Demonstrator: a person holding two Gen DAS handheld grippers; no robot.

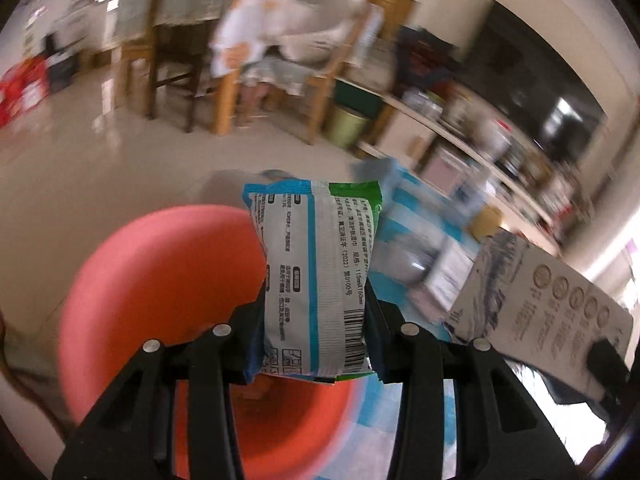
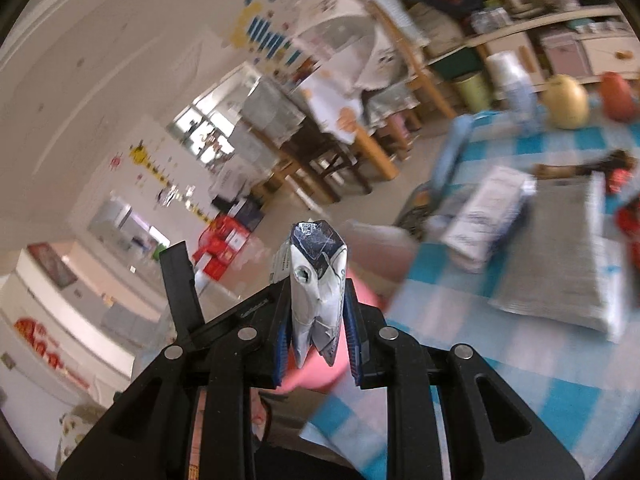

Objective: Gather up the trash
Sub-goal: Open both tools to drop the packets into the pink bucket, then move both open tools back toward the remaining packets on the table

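The left gripper has its fingers pinching a soft plastic wipes pack upright, above a smooth pink basin beside the checked cloth's edge. The right gripper has its fingers pinching a crumpled carton, its punctured end outward, over the basin's rim, with open floor beyond.

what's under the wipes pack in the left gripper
The wipes pack, clamped in the left gripper, hangs over a pink basin. The pack and fingers hide part of the basin's inside.
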